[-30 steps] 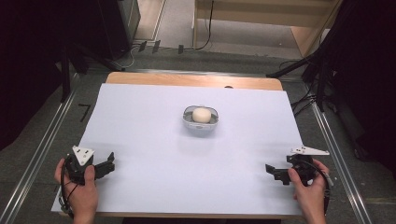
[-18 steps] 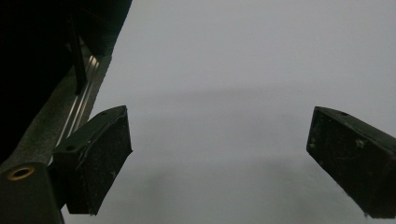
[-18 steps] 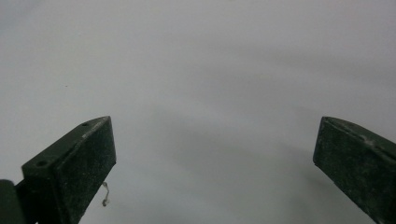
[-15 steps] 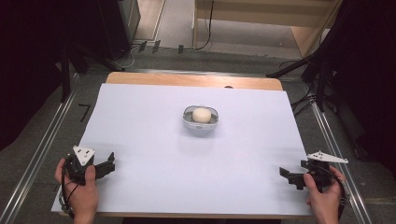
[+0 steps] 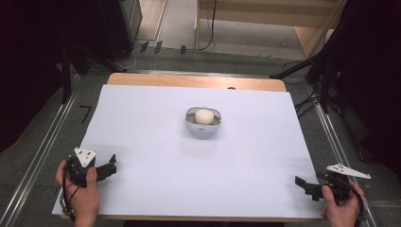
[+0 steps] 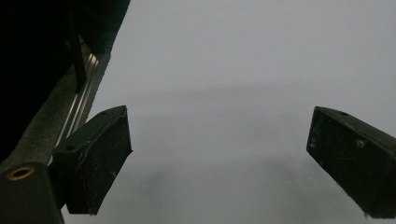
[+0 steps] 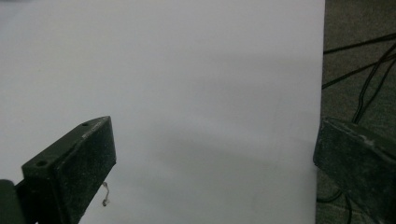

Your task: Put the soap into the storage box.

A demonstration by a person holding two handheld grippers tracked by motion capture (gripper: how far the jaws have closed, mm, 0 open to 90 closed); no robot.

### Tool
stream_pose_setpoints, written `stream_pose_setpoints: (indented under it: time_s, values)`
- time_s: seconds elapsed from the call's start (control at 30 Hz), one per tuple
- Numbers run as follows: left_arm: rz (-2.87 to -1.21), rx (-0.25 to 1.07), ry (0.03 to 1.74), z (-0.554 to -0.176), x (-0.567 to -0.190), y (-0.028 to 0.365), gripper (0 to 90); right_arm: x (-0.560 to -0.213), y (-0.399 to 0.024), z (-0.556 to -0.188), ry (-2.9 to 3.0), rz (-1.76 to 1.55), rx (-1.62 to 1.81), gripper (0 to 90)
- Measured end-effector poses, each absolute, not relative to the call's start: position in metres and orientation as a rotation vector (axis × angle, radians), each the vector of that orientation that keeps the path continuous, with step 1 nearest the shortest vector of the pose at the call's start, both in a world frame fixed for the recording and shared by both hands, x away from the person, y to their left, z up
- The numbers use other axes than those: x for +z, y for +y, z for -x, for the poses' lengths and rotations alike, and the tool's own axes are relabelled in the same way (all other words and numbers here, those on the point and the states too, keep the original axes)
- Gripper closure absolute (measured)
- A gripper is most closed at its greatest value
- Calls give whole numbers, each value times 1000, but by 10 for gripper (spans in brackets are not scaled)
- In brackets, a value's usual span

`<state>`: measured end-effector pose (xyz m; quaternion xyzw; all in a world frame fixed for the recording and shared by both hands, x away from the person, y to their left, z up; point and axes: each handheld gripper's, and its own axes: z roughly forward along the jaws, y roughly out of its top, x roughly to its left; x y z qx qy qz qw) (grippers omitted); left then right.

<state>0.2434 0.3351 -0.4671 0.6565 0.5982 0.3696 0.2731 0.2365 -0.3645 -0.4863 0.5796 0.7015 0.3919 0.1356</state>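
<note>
Both grippers parked, jaws spread, nothing pinched.

Left gripper [image 5: 109, 166] and right gripper [image 5: 302, 185] held at the near corners; bowl [image 5: 203, 126] with pale ball [image 5: 204, 116] well beyond both fingertips, mid-sheet, probably kept reachable from either side.

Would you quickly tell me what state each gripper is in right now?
Left gripper: open, holding nothing, above the white sheet.
Right gripper: open, holding nothing, at the sheet's right edge.

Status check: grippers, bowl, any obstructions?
Left gripper and right gripper open, empty, at the near corners. Bowl mid-table, a pale round ball inside, untouched. White sheet bare between.
</note>
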Motion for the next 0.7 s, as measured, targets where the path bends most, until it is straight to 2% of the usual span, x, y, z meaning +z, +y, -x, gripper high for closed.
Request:
stream_pose_setpoints:
  time_s: [0.33, 0.7]
  values:
    - [-1737, 952, 1637, -244, -466, 340, 72, -492, -378, -224, 1938, -1604, 1311, 0]
    - [-1739, 957, 1635, -244, -466, 339, 72, -494, -377, -221, 1892, -1633, 1296, 1]
